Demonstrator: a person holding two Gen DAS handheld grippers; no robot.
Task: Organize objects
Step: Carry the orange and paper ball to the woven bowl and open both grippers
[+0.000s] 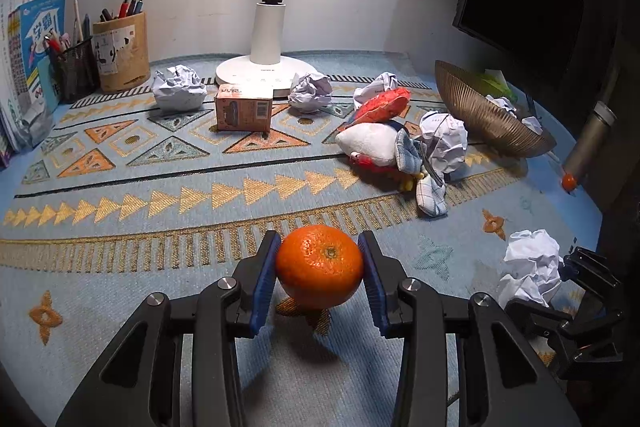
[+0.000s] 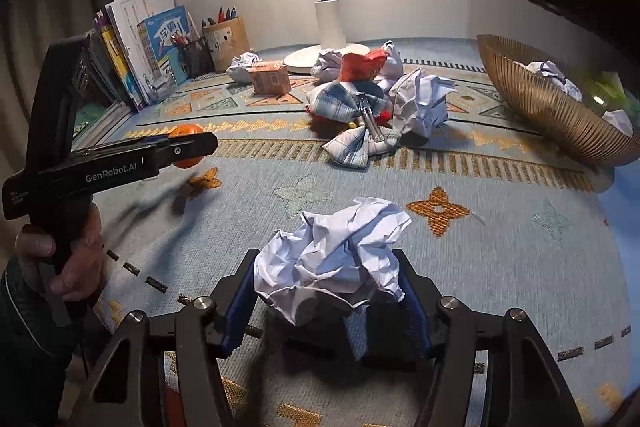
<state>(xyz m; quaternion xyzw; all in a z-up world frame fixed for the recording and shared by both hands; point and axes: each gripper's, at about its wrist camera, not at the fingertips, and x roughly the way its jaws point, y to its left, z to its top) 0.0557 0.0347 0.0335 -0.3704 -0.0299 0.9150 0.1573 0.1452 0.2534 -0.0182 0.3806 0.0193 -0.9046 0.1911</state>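
**Desk:** Where do things stand?

**Me:** My left gripper is clamped on the orange, both blue pads pressed to its sides, held just above the patterned cloth at six o'clock in its own view. My right gripper has a crumpled paper ball between its fingers; the pads look to be pressing into the paper on both sides, so I call that a grip.

**Desk:** And the bowl?

**Me:** The gold ribbed bowl sits at two o'clock, tilted, with a few paper wads already inside (plus something green I cannot make out). So I judge the sorting has begun but is far from finished.

**Desk:** What's left?

**Me:** Loose paper balls near the lamp base at twelve o'clock, one more against the soft toy and checked cloth at one o'clock, and a small cardboard box at eleven. The pen cup and books look tidy already. Both things I am holding have yet to reach a home.
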